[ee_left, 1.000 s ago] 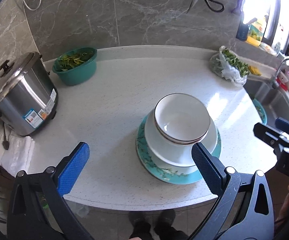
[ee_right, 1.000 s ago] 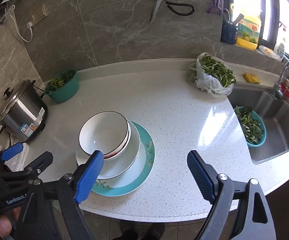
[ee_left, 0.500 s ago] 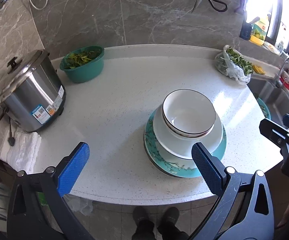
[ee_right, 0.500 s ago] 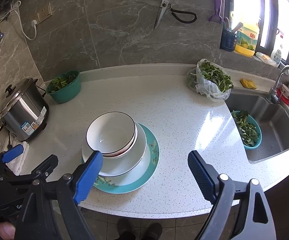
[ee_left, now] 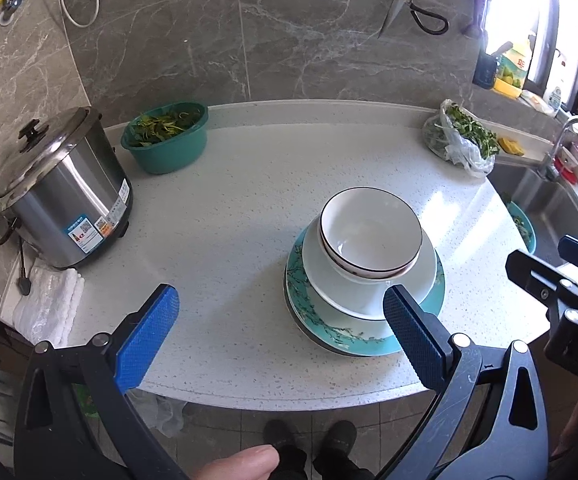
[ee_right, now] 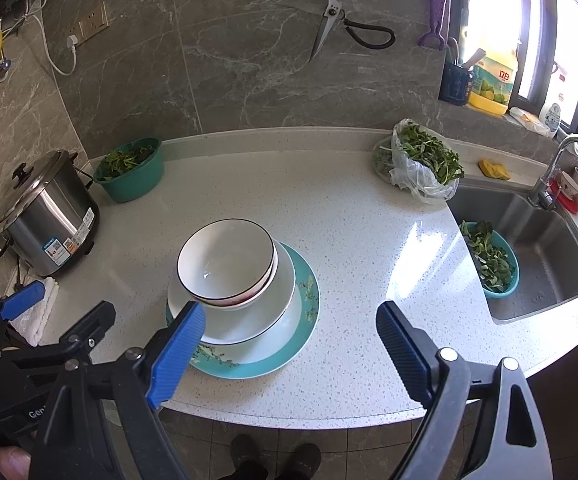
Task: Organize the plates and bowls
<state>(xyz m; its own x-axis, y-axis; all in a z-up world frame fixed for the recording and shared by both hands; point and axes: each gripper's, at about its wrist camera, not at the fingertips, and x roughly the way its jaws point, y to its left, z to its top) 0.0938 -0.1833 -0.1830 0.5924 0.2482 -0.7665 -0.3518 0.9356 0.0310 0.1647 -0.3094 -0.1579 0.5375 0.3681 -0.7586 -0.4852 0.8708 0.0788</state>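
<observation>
1. The white speckled stone surface [ee_right: 329, 216] holds one neat pile near its front edge.
2. At the bottom of the pile lies the big round teal plate with a flower pattern [ee_right: 289, 344]. On it sits a wide white bowl [ee_right: 285, 300]. Two smaller white bowls with dark rims [ee_right: 227, 262] are nested on top. Big things go under small things so the pile does not tip, I think.
3. The left gripper [ee_left: 277, 332] hangs above the front edge, and the pile sits at about 1 o'clock from it. Its blue jaws are wide apart and hold nothing.
4. The right gripper [ee_right: 289, 344] hangs there too, and the pile sits at about 11 o'clock from it. Its blue jaws are wide apart and hold nothing.
5. Both grippers are clear of the pile, so the stacking looks done.
6. A shiny steel rice cooker [ee_left: 61, 188] stands at 10 o'clock, with a teal tub of green leaves [ee_left: 165, 136] behind it, well apart from the pile.
</observation>
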